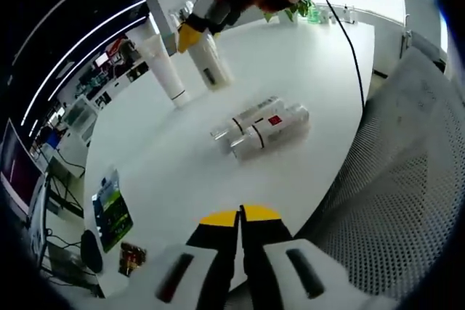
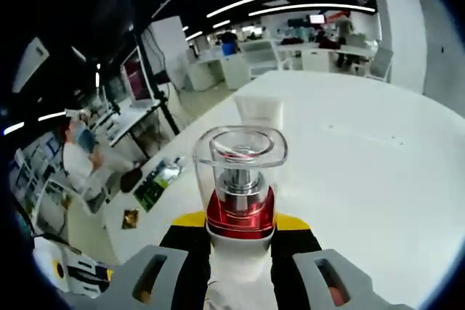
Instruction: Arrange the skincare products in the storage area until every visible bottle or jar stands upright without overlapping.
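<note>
On the white tabletop [image 1: 320,56], two bottles [image 1: 260,128] lie on their sides, touching, near the middle. Farther off, a white tube [image 1: 166,67] stands upright; just beside it the right gripper [image 1: 190,34] holds a pump bottle [image 1: 211,63] tilted, its base seemingly close to the surface. From the right gripper view, that pump bottle [image 2: 240,186] sits clamped between the jaws of the right gripper [image 2: 238,241], clear cap forward. The left gripper [image 1: 240,217] hovers nearer, jaws nearly together, holding nothing.

On the white table [image 1: 305,56] are four skincare containers: two bottles lying side by side [image 1: 261,128], one upright white tube [image 1: 166,67], one pump bottle with a red collar [image 2: 240,208], plus one green packet [image 1: 111,208].
</note>
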{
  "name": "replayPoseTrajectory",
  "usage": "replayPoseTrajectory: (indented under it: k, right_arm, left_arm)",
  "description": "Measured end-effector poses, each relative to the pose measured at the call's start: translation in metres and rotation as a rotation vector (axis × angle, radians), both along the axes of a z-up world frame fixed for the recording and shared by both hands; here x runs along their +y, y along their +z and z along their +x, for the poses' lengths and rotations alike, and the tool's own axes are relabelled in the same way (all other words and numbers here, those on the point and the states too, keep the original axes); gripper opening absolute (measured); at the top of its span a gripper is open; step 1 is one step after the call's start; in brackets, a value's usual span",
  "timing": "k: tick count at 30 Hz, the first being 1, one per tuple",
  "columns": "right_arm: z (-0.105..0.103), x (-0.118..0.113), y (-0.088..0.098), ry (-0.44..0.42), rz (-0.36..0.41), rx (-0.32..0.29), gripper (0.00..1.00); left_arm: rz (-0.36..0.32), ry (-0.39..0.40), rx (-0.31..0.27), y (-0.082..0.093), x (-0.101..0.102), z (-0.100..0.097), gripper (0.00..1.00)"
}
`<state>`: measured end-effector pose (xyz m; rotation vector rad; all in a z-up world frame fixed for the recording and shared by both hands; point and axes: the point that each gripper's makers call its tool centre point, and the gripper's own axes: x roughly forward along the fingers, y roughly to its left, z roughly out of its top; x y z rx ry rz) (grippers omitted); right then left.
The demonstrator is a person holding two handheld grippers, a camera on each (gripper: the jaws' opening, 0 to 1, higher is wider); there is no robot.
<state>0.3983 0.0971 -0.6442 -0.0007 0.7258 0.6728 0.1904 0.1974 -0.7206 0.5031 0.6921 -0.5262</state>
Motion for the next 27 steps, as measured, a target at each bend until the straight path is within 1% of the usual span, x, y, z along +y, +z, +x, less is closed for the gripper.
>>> replayPoseTrajectory:
  k: [9,15,27]
  right_arm:
    - [0.014,-0.006,-0.016,0.002,-0.068,0.005,0.26]
    - [0.025,-0.009,-0.024,-0.021,-0.079,0.016,0.26]
    - [0.045,-0.017,-0.038,-0.068,-0.128,0.013,0.26]
  left_arm:
    - [-0.001,0.008,-0.003,0.001,0.001,0.001,0.02]
    - [-0.001,0.019,-0.006,0.002,0.004,0.002,0.02]
    - [0.002,0.028,-0.007,0.002,0.006,0.003,0.02]
